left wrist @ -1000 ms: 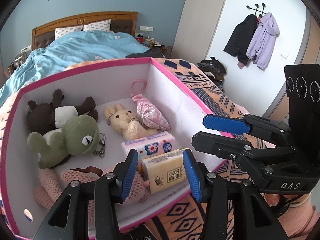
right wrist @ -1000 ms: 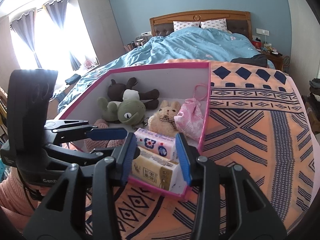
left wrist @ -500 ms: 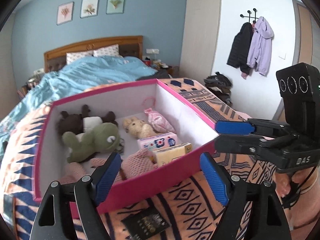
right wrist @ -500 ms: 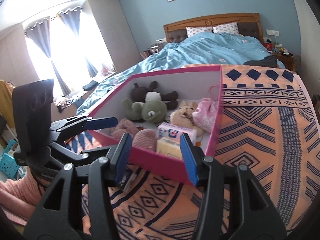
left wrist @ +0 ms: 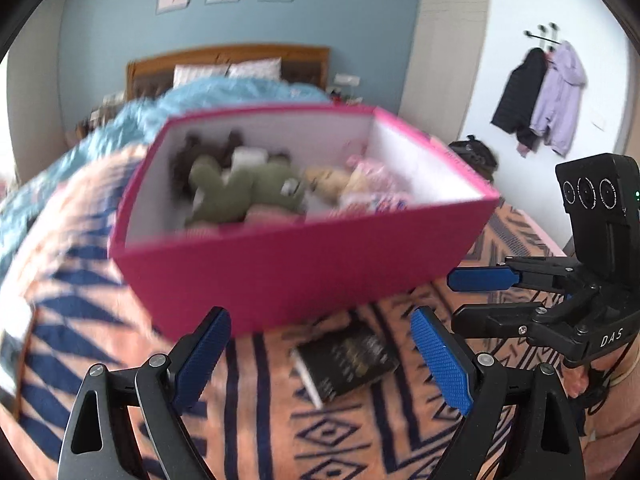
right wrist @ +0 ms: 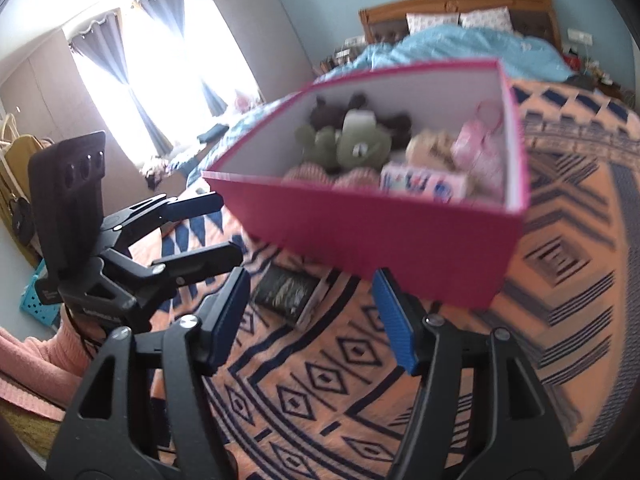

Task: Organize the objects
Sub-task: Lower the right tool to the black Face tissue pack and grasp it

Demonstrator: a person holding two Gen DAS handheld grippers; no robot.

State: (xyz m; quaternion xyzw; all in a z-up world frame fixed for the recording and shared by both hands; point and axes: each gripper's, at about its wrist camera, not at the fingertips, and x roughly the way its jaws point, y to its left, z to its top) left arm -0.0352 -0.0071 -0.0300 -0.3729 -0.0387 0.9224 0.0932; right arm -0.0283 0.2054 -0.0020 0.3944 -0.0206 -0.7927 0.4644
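Book (left wrist: 346, 360), dark-covered and flat on the patterned blanket (left wrist: 280, 432), seems the one item not yet in the pink box (left wrist: 304, 276), so I judge it the next thing to pick up. It lies just in front of the box's near wall, close to it; whether they touch I cannot tell. From the left gripper (left wrist: 320, 356) it sits straight ahead and slightly right, almost between the two blue pads, which stand wide apart and hold nothing. From the right gripper (right wrist: 316, 320) the book (right wrist: 290, 290) lies ahead and to the left, nearer the left pad; these fingers are also spread and empty. The left gripper looks better lined up. The book's long axis runs diagonally across the left view, pale page edge toward the left, so the jaws would need some turning to close across its short side. Inside the box are a green plush frog (left wrist: 244, 196), a dark plush, a tan bunny and a pink tissue pack (right wrist: 424, 184), all blurred. Readable writing: "DAS" on the right gripper's body in the left view; the book's gold cover print is too blurred to read
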